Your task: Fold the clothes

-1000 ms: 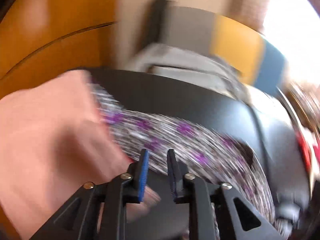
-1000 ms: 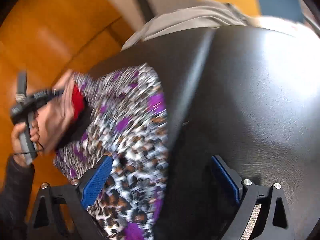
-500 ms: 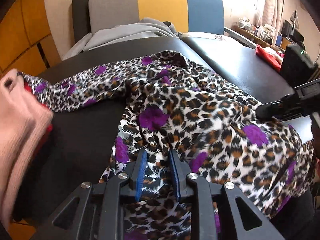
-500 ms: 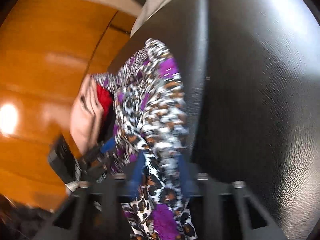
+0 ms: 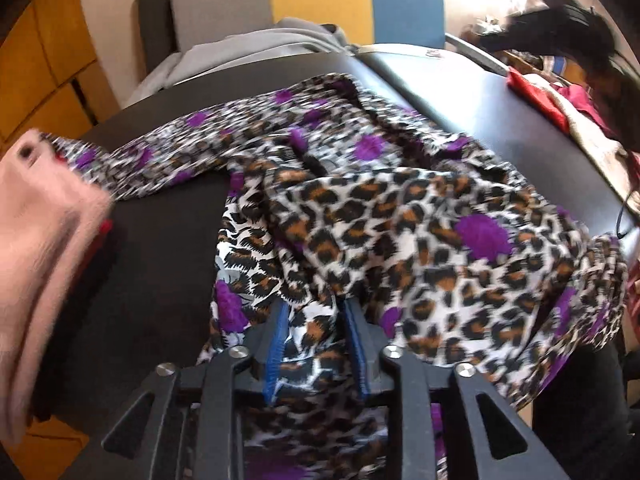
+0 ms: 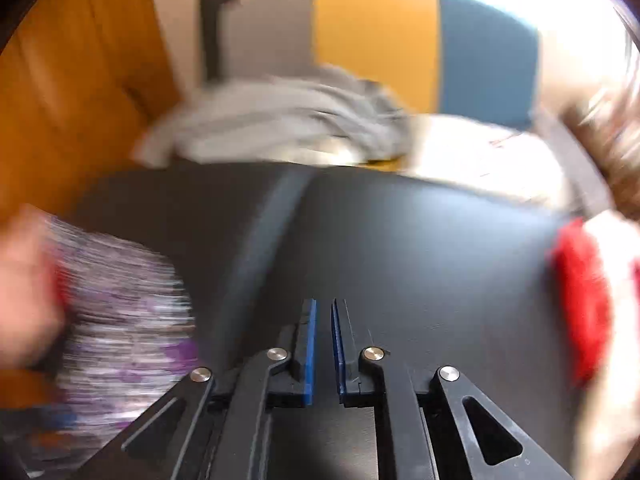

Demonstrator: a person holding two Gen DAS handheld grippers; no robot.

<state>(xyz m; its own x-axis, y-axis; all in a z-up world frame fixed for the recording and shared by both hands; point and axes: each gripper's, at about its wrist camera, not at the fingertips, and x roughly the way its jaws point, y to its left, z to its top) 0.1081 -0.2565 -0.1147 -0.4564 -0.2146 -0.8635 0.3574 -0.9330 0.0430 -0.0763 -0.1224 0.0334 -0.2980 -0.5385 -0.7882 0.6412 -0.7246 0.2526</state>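
Right wrist view: heavily motion-blurred; only streaks of pattern at the left edge.
Leopard-print garment: white, black and tan with purple spots, crumpled across the black padded table; lower hem cut off by the frame.
Left gripper: fingers clamped on a fold of the garment at its near edge.
Right gripper: blue pads nearly together, nothing between them.
Pink cloth: blurred, far left.
Grey garment: on the chair behind.

Black grippers — blue pads, silver screws.
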